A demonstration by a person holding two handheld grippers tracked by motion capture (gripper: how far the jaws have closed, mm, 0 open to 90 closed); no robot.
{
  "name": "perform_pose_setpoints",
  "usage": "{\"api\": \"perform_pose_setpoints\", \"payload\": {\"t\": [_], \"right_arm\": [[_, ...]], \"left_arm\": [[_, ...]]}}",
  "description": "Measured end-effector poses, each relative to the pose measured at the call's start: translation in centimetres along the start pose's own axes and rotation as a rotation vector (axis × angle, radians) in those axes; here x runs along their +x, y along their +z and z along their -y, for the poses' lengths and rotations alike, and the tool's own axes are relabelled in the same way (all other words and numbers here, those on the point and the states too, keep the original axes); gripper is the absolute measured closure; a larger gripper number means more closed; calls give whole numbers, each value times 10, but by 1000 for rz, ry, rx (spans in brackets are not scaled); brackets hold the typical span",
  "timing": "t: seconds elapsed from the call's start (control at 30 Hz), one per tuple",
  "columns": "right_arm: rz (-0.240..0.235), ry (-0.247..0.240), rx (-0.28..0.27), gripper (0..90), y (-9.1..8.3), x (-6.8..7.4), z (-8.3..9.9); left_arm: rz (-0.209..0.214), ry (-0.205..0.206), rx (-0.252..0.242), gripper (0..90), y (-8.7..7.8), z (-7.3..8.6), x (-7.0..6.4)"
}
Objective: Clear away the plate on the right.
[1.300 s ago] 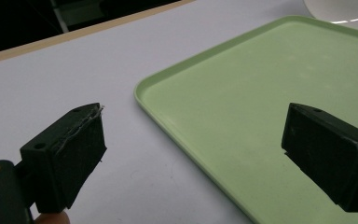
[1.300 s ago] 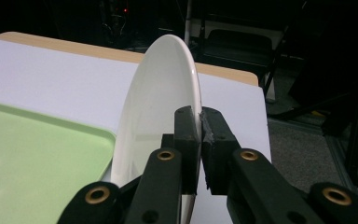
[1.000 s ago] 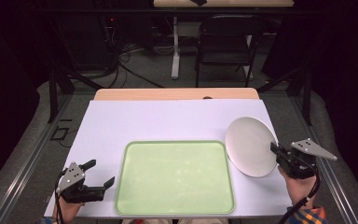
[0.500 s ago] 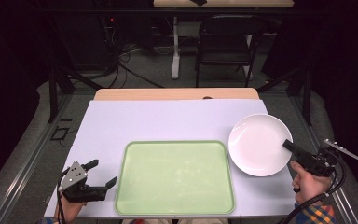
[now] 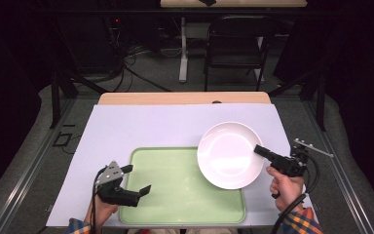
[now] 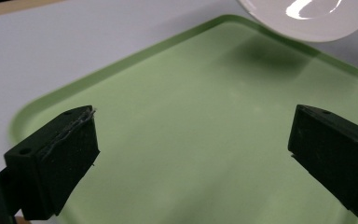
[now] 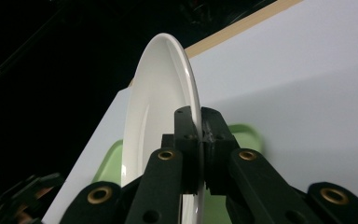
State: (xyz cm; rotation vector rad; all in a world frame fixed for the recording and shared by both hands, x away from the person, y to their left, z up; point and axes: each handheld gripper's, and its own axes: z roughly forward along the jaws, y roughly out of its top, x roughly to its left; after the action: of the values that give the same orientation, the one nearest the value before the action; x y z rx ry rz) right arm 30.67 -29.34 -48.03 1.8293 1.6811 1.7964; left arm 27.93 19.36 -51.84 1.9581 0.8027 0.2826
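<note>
Right gripper [image 5: 260, 150] has its jaws pinched tight on the rim of the white plate [image 5: 230, 155], gripping at the plate's right edge; in the right gripper view [image 7: 199, 140] the rim runs straight up between the two black jaws, w/ no gap left. Plate hangs over the right-hand far corner of the green tray [image 5: 175, 195], face up, roughly level in the high view. It casts a shadow on the tray in the left gripper view [image 6: 307, 14], so it's prob. off the surface, though the height can't be judged. Plate is round, so no true long axis; the gripped edge faces the person's right hand [image 5: 286, 185].

Left gripper [image 5: 136, 181] sits at the tray's near left corner, jaws wide apart, nothing between them; through them the left gripper view shows bare tray floor [image 6: 191, 140].

Room: tray middle and left are free. White mat [image 5: 141, 126] beyond the tray is open to the far edge. Right of the plate, a narrow strip of mat before the table edge.
</note>
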Motion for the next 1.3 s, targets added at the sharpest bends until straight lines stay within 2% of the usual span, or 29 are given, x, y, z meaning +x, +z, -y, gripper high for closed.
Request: {"api": "perform_pose_setpoints", "payload": {"t": [0.1, 0.13, 0.17, 0.23, 0.27, 0.33, 0.4, 0.5, 0.53, 0.57, 0.6, 0.67, 0.77, 0.8, 0.83, 0.93, 1.1, 1.13, 1.3], "right_arm": [[-45, -8, 38, 859, 20, 16, 8], [-52, -11, 46, 858, 23, 18, 9], [-52, -11, 46, 858, 23, 18, 9], [-69, -17, 65, 858, 32, 26, 13], [-78, -22, 73, 858, 36, 29, 15], [-96, -29, 92, 858, 44, 36, 19], [-106, -40, 103, 858, 49, 41, 22], [-118, -58, 120, 856, 57, 49, 27], [-132, -69, 129, 857, 62, 53, 30], [-132, -69, 129, 857, 62, 53, 30], [-134, -74, 134, 858, 64, 54, 31], [-146, -73, 144, 861, 66, 56, 34], [-146, -90, 143, 861, 69, 56, 38], [-147, -112, 135, 860, 70, 55, 41], [-147, -112, 135, 860, 70, 55, 41], [-140, -123, 139, 853, 71, 54, 45], [-131, -122, 140, 835, 71, 50, 46], [-126, -125, 141, 821, 71, 50, 47], [-113, -157, 149, 804, 73, 51, 49]], "left_arm": [[54, 1, 20, 9, 18, -7, -6], [84, -4, 30, 10, 29, -10, -10], [84, -4, 30, 13, 29, -10, -10], [122, -4, 45, 25, 39, -13, -13], [141, -11, 50, 42, 45, -13, -15], [151, -33, 55, 68, 51, -13, -16], [165, -49, 47, 164, 54, -13, -17], [177, -65, 36, 194, 56, -13, -16], [172, -91, 27, 239, 57, -12, -15], [172, -91, 27, 262, 57, -12, -15], [176, -108, 22, 262, 58, -11, -13], [188, -125, 16, 351, 58, -9, -10], [196, -186, 4, 415, 57, -5, -4], [189, -218, 0, 474, 56, -4, -1], [189, -218, 0, 493, 56, -4, -1], [195, -269, -11, 546, 54, -1, 4], [231, -293, -24, 616, 53, -1, 7], [233, -294, -28, 644, 52, -1, 7], [222, -307, -32, 674, 48, -1, 9]]}}
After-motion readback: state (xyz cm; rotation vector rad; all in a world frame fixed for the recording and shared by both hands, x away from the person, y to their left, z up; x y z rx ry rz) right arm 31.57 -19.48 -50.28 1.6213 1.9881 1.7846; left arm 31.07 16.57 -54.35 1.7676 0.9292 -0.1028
